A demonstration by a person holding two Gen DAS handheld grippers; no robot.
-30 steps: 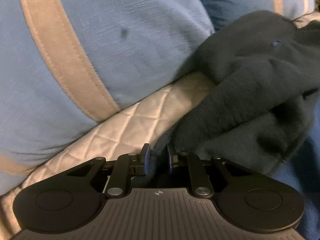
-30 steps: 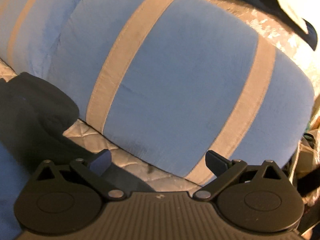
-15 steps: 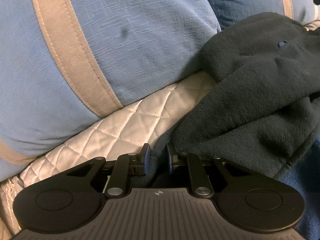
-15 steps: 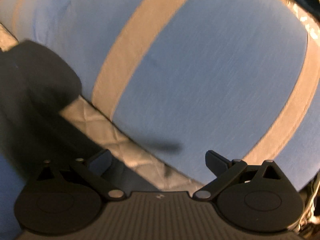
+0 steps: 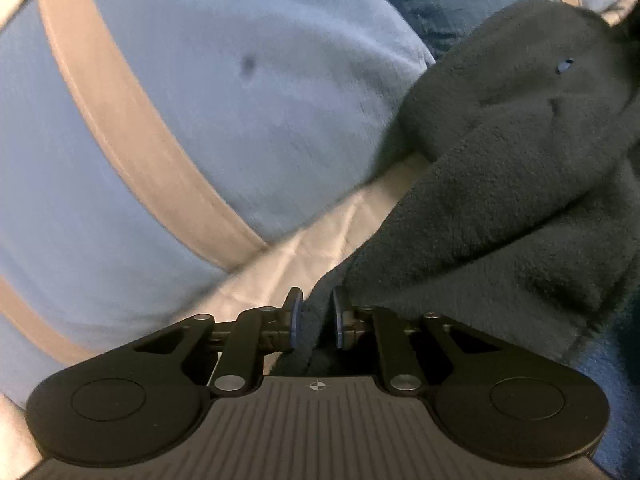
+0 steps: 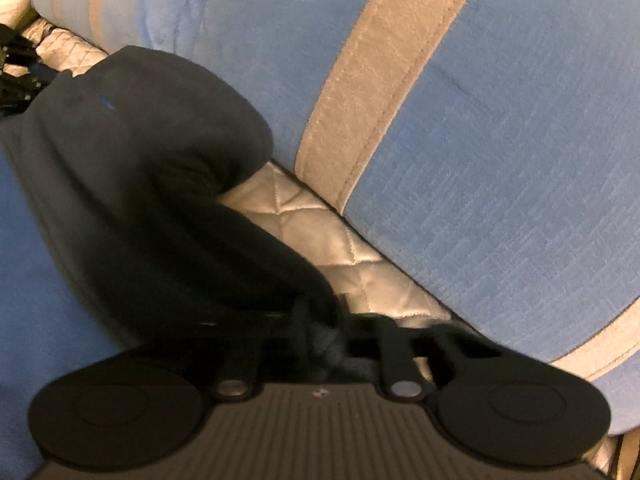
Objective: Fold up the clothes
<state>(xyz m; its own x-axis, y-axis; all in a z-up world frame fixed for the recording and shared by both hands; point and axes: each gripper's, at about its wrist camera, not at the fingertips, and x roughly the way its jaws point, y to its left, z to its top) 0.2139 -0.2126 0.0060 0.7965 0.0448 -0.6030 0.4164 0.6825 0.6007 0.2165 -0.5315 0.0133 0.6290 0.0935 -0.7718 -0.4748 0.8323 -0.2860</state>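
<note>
We hold our left gripper (image 5: 316, 316) tilted downward at the near edge of the dark fleece garment (image 5: 500, 184), its fingers (image 5: 295, 316) drawn close together and pinching a fold of that fleece between the pads. Our right gripper (image 6: 320, 328) points more steeply down at the garment's opposite edge, its jaws closed tight on a bunched bit of the same fleece, with its linkage arms folded inward.

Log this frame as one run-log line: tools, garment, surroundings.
left tool: shut on dark fleece garment | right tool: shut on same garment's edge | behind: blue pillow | under: white quilt
</note>
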